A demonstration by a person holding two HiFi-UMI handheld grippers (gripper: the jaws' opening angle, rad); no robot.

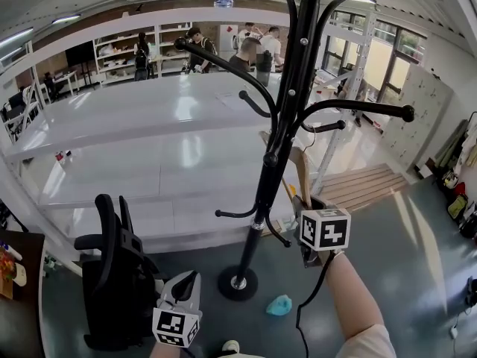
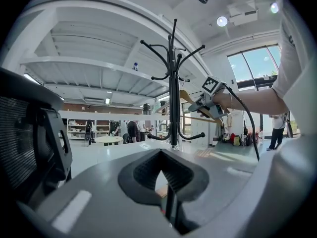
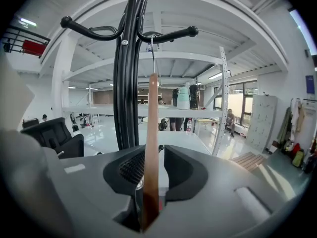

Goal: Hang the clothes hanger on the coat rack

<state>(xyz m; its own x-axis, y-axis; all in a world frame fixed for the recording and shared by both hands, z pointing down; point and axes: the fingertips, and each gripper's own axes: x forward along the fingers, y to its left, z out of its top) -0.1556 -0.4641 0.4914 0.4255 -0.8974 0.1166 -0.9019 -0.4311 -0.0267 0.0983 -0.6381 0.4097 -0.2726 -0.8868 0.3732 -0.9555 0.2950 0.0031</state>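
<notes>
Right gripper [image 3: 148, 175] clamps a slim brown wooden clothes hanger [image 3: 151, 118], its thin metal hook up beside the black coat rack [image 3: 127, 83]. Left gripper [image 2: 163, 176] is closed and empty.

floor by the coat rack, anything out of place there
A small crumpled turquoise item lies on the floor beside the black metal coat rack's round base, not touching it; what it is I cannot tell.
</notes>
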